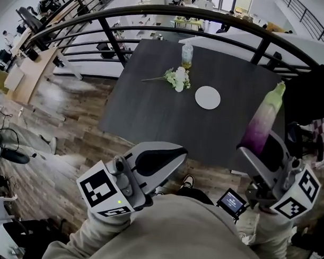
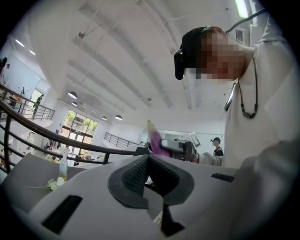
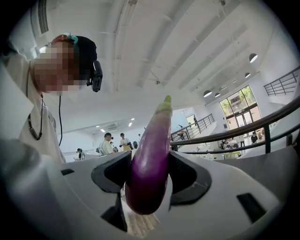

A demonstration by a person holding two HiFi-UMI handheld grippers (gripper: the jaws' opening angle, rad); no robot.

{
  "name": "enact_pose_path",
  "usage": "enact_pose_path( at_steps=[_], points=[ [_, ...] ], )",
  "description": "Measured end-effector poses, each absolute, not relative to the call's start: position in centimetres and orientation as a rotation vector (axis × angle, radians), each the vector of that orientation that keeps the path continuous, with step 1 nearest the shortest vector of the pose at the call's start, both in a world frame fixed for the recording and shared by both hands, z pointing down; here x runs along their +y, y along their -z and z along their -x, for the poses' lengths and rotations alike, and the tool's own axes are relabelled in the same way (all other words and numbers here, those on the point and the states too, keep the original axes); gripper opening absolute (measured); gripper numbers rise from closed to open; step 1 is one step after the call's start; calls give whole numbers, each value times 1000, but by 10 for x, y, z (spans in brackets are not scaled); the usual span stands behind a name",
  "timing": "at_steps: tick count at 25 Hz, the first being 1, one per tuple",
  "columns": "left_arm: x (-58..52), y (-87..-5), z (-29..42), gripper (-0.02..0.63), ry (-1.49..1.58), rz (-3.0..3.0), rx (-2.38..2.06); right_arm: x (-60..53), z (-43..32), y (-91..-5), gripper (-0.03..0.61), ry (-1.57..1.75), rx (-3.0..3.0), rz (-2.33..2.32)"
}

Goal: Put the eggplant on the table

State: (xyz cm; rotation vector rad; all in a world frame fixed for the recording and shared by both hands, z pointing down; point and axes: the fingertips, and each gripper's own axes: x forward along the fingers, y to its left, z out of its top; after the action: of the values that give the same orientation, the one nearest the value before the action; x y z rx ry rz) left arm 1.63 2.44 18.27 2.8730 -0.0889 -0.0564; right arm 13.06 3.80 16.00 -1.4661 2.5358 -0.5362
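A long purple eggplant (image 1: 263, 122) with a pale green tip stands upright in my right gripper (image 1: 261, 156), which is shut on its lower part, to the right of the dark table (image 1: 152, 115). In the right gripper view the eggplant (image 3: 152, 159) fills the space between the two black pads. My left gripper (image 1: 166, 153) hangs near the table's front edge, shut with nothing in it; in the left gripper view its pads (image 2: 140, 173) meet, and the eggplant (image 2: 155, 140) shows beyond them.
On the table stand a white round plate (image 1: 207, 97), a bunch of white flowers (image 1: 177, 79) and a small bottle (image 1: 187, 55). A curved black railing (image 1: 155, 17) runs behind the table. Wooden floor (image 1: 66, 123) lies at the left.
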Motion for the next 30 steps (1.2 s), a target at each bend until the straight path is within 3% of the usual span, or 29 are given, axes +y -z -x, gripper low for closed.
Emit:
enact_pose_path(
  at_steps=[11, 30],
  points=[
    [19, -196, -86, 5, -78, -2861, -59, 46, -211, -182, 255, 590, 2425, 1461],
    [-36, -188, -142, 5, -40, -2870, 318, 17, -238, -175, 256, 542, 2313, 1716]
  ],
)
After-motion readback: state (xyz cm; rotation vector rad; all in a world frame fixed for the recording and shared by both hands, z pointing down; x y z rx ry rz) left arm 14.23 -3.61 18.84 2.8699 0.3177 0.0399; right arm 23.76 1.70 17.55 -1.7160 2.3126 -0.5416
